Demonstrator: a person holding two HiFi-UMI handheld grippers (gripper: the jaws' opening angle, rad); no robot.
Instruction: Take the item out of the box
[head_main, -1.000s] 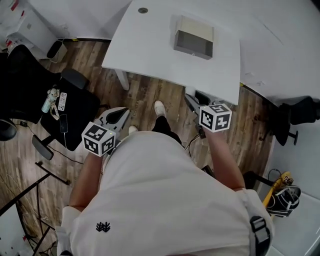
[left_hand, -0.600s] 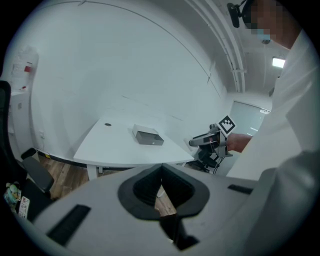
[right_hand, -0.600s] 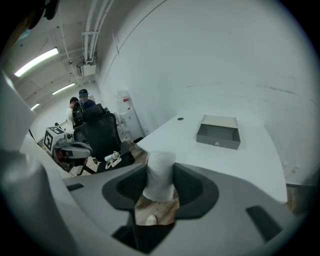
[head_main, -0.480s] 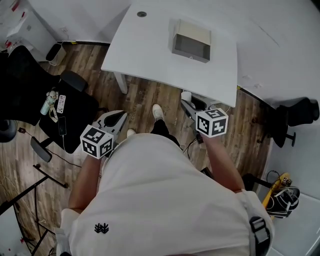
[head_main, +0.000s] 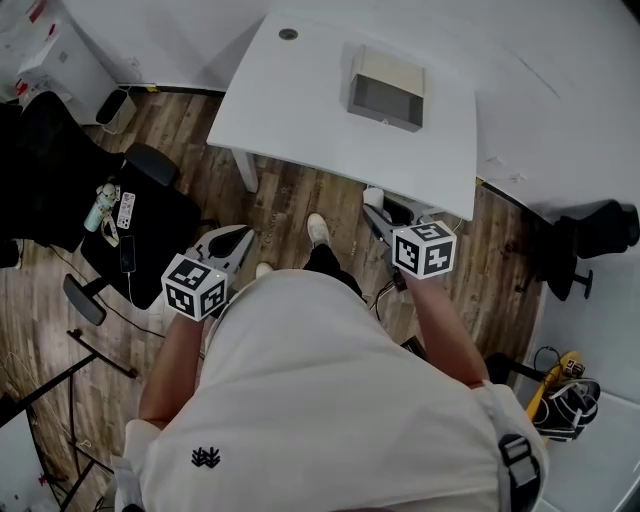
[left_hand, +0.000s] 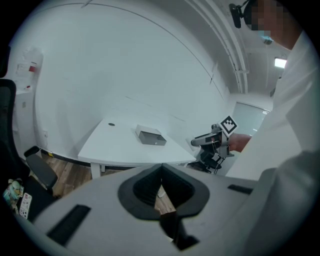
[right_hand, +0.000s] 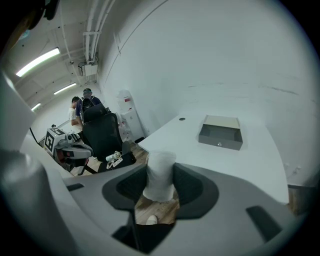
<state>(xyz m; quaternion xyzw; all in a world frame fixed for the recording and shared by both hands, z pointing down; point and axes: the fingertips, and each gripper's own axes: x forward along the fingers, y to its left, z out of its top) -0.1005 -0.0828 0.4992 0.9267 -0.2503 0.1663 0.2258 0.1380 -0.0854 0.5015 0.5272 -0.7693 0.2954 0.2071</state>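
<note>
A black office chair (head_main: 160, 215) is standing on the wood floor (head_main: 290, 190) at the person's left, carrying a bottle (head_main: 97, 205), a remote (head_main: 125, 207) and a phone (head_main: 128, 253). Another black chair (head_main: 590, 232) is sitting at the right, and a strip of floor is separating the person from the white table (head_main: 300, 110). The grey box (head_main: 386, 88) is resting open on the table, showing only its grey inner walls. The white cylindrical item (right_hand: 160, 167) is sitting well apart from the box, with the right gripper (head_main: 378, 212) clamping it just off the table's near edge. The left gripper (left_hand: 161, 172) is hanging over the floor, its jaws meeting tip to tip. White walls are enclosing the room behind the table.
</note>
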